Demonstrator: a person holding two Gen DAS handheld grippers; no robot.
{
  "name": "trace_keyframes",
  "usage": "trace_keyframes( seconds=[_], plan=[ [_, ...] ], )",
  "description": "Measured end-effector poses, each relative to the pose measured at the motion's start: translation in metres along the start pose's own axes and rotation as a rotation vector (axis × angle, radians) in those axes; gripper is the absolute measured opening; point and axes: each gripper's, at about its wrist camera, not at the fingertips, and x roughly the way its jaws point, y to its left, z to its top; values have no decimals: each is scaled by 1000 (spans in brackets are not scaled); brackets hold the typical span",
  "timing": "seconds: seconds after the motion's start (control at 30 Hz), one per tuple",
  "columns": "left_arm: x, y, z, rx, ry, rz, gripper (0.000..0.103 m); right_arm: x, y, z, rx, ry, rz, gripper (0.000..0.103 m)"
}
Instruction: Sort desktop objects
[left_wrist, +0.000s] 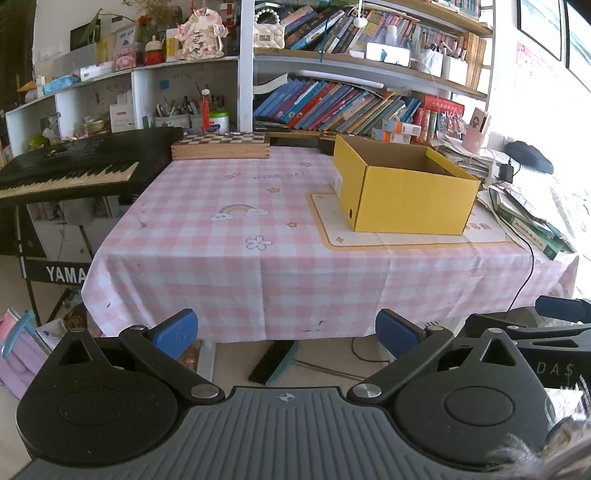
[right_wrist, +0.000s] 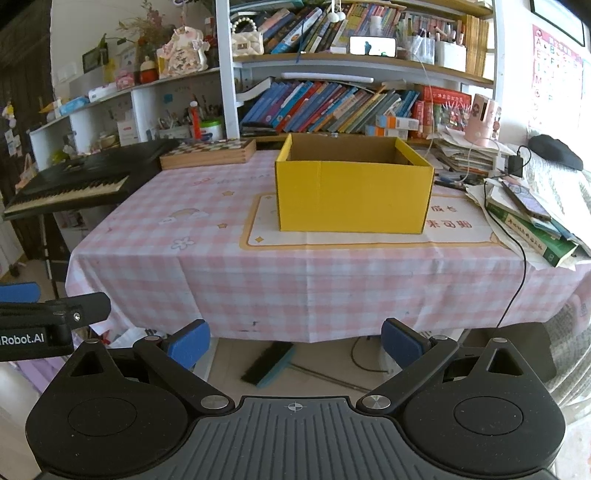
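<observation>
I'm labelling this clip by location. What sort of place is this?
Most likely a home study or child's room: packed bookshelves, a keyboard piano, and a table under a pink checked tablecloth.

The left gripper (left_wrist: 287, 332) and right gripper (right_wrist: 295, 341) hang side by side, level and pointing forward, each with its blue pads (left_wrist: 176, 333) spread wide and holding nothing between them.

"YAMA" on the keyboard stand (left_wrist: 55, 274); "Robot.AI" on the left gripper (right_wrist: 22, 339).
</observation>
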Motion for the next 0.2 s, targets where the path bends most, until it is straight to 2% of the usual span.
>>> trace_keyframes(
  seconds=[0.2],
  plan=[
    [0, 1, 0, 3, 1, 0, 103, 1, 0, 0, 3, 3, 0, 101]
  ],
)
